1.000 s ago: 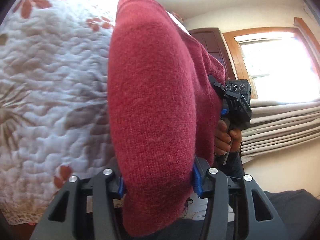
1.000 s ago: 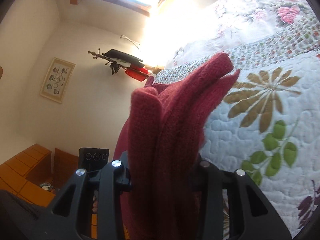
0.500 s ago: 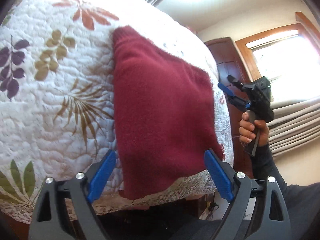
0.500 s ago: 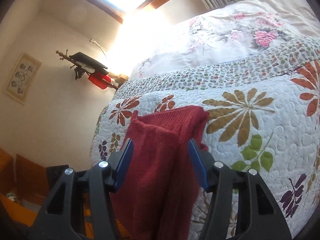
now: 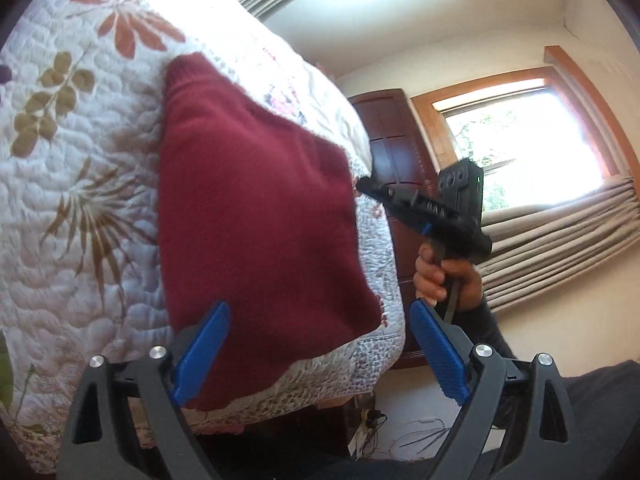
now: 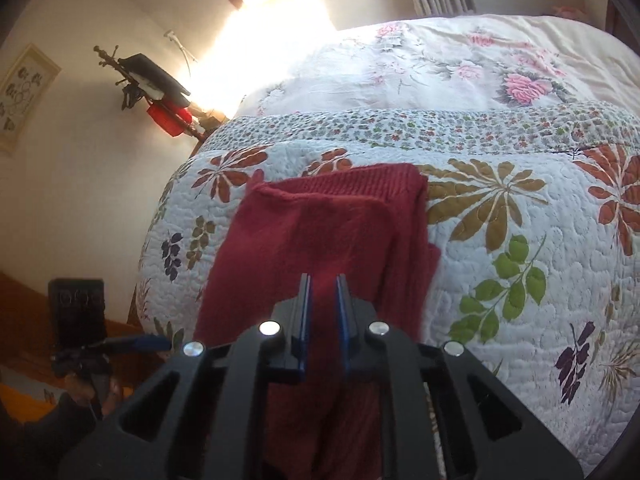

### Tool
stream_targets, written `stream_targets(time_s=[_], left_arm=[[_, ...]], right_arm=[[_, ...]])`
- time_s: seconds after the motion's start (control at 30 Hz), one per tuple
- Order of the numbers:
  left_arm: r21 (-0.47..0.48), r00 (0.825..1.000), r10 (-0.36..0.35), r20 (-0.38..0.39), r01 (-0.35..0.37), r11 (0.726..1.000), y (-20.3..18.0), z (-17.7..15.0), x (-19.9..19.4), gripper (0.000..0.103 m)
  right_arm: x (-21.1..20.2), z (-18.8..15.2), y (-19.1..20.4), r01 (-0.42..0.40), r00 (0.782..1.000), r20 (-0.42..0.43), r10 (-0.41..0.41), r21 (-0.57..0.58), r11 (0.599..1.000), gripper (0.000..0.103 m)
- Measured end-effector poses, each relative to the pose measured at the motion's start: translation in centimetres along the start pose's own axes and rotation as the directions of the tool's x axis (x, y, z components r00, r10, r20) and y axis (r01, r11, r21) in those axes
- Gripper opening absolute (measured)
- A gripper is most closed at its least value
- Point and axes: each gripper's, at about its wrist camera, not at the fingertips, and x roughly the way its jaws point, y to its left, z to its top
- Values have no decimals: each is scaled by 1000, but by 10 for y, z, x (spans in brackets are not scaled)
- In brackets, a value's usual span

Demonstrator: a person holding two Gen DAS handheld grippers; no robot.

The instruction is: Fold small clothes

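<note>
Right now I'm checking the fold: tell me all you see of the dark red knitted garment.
The dark red knitted garment looks like soft wool, with a ribbed band at its far end. It lies folded in layers, roughly rectangular, on the floral quilted bedspread, its near end draping over the bed's edge. Neither the left gripper nor the right gripper holds it.

Ahead of my tongs spreads a bed in a floral quilt [image 6: 500, 240]; cream walls behind, a dark wooden door [image 5: 400, 152], and a bright window [image 5: 520, 140] (grey curtains [image 5: 560, 240] bunched below).
</note>
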Motion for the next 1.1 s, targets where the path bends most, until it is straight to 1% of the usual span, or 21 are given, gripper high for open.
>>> stream_targets(time_s=[0.1, 0.13, 0.17, 0.2, 0.23, 0.27, 0.33, 0.4, 0.5, 0.57, 0.63, 0.73, 0.8, 0.83, 0.9, 0.93, 0.97, 1.0, 1.03, 1.07, 1.1], left_arm=[[-20, 1000, -28, 4, 28, 999, 15, 17, 12, 92], [-37, 999, -36, -5, 36, 999, 22, 21, 20, 92], [-56, 999, -31, -25, 30, 998, 30, 25, 32, 92], [-68, 999, -34, -42, 31, 997, 33, 28, 39, 92], [-75, 998, -43, -54, 39, 996, 37, 29, 49, 93], [-73, 996, -60, -61, 55, 996, 40, 29, 56, 94], [-83, 994, -97, -58, 92, 992, 45, 29, 64, 94], [-96, 994, -99, -48, 94, 991, 50, 28, 67, 95], [-86, 995, -94, -38, 90, 992, 62, 26, 69, 97], [-87, 996, -85, -36, 81, 993, 60, 26, 74, 97], [-75, 997, -67, -37, 64, 995, 56, 25, 76, 98], [-44, 999, -23, -34, 22, 999, 45, 22, 75, 99], [-25, 999, 7, -33, -8, 1000, 38, 18, 70, 99], [-22, 999, 33, -31, -33, 999, 33, 16, 67, 99], [-37, 993, 116, -10, -117, 992, 19, 9, 51, 99], [-40, 986, 168, 14, -167, 985, 10, 2, 41, 99], [-28, 971, 237, 35, -236, 971, -1, -7, 32, 99], [1, 956, 288, 61, -288, 958, -16, -18, 22, 99], [42, 937, 338, 85, -342, 939, -33, -31, 12, 99], [91, 911, 397, 112, -407, 909, -53, -46, 2, 99], [134, 879, 454, 145, -472, 872, -71, -62, -7, 99]], right_arm=[[6, -33, 29, -31, 997, -69, 27, -57, 998, 13], [14, -42, 33, -27, 995, -94, 20, -68, 997, 13], [23, -49, 33, 1, 993, -116, -9, -76, 997, 12], [31, -54, 29, 37, 990, -132, -47, -81, 996, 7], [39, -57, 21, 81, 986, -142, -92, -82, 993, 0], [44, -58, 11, 110, 982, -145, -120, -78, 991, 0], [47, -59, -6, 107, 983, -149, -110, -25, 994, 0], [41, -59, -4, 112, 985, -134, -113, -15, 994, 0], [15, -62, 7, 111, 992, -69, -109, 23, 994, 2], [-1, -72, 17, 97, 994, -46, -96, 29, 995, 2], [-2, -85, 22, 82, 994, -75, -80, 24, 996, 2], [17, -102, 5, 144, 979, -154, -137, 31, 989, 0], [23, -108, -12, 158, 976, -161, -147, 61, 986, 0], [23, -109, -14, 146, 979, -156, -133, 72, 987, 0], [17, -109, -7, 143, 980, -145, -135, 45, 989, 2], [12, -110, -1, 150, 980, -135, -146, 22, 988, 12], [7, -112, 5, 147, 982, -123, -144, 9, 989, 23], [2, -115, 10, 144, 984, -109, -142, 6, 990, 52], [-5, -118, 18, 167, 982, -90, -166, -2, 986, 76], [-14, -122, 29, 217, 974, -63, -219, -26, 976, 81], [-23, -127, 41, 256, 966, -34, -258, -59, 965, 82]])
